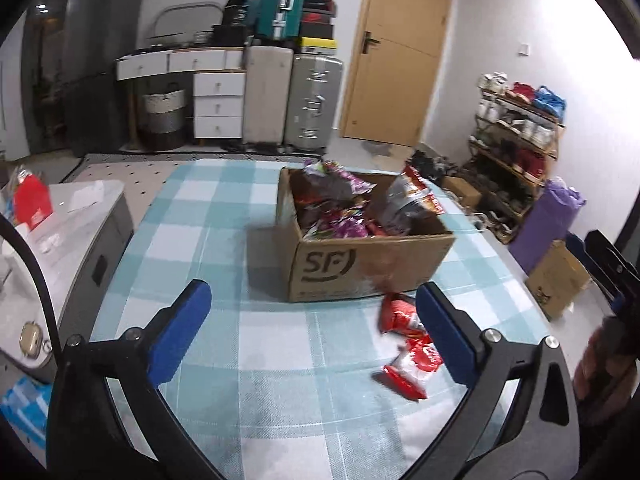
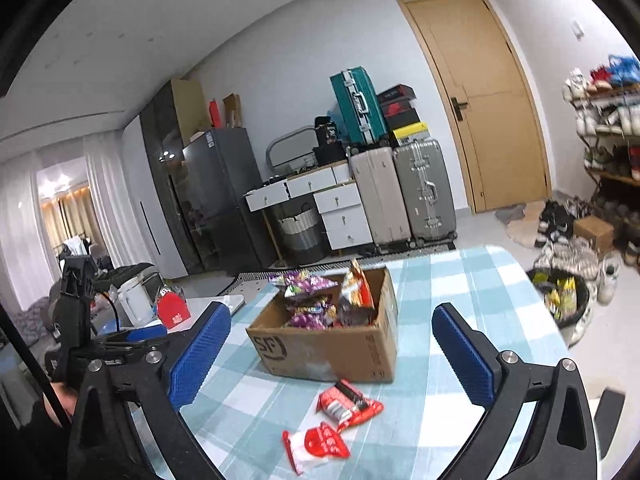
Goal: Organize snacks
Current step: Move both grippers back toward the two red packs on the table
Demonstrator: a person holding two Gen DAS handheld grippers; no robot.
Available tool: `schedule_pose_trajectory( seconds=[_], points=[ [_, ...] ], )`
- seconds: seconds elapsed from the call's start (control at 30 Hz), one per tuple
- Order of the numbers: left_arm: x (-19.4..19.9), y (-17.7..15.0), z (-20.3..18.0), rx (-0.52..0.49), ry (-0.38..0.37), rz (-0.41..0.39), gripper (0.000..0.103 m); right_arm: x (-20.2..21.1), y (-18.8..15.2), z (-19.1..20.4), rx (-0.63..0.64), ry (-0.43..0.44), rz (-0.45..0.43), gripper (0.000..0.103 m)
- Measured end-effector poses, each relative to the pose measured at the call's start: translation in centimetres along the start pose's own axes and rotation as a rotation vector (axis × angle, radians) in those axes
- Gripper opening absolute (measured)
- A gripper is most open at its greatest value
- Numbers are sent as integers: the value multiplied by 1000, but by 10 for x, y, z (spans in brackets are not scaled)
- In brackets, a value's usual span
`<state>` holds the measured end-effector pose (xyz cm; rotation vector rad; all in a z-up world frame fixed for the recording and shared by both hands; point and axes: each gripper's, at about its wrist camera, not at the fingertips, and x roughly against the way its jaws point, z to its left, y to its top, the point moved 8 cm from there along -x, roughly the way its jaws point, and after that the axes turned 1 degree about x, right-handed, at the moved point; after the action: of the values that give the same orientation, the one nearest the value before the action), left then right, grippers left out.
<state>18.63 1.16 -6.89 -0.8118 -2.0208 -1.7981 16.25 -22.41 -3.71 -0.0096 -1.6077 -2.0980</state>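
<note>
Nearest in both wrist views, blue-padded fingers are seen spread wide with nothing between them: the left gripper [image 1: 314,330] and the right gripper [image 2: 332,354] are both held above a table covered in a blue-and-white checked cloth [image 1: 224,216]. Two red snack packets [image 2: 348,402] [image 2: 316,446] are lying on the cloth, just short of the right gripper's fingertips and beside the left gripper's right finger. Beyond them, a cardboard box [image 1: 360,264] printed "SF" is filled with purple and red snack bags [image 1: 340,220]. Farther off, white drawers [image 1: 218,104], grey suitcases [image 1: 314,104] with a teal case [image 1: 280,2] stacked above, a wooden door [image 1: 400,48] and a shoe rack [image 1: 516,132] at the right are seen.
</note>
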Motion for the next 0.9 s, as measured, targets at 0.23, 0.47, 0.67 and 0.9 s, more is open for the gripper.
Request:
schedule_pose_trajectory(
  seconds=[0.23,0.47,0.67,0.9],
  points=[
    [-26,-27,-26,-78,1,95,102,-9,-21,-13,-67,4,55,102],
    [-57,-52,-57,-129,-28,164,102,-19,-37,-34,-101,-46,105,103],
    [-76,-64,-73,-155,-44,191,102,-24,-55,-57,-140,-81,149,103],
    [-104,-89,-90,-191,-101,273,102,-29,-79,-74,-159,-115,198,103]
  ],
)
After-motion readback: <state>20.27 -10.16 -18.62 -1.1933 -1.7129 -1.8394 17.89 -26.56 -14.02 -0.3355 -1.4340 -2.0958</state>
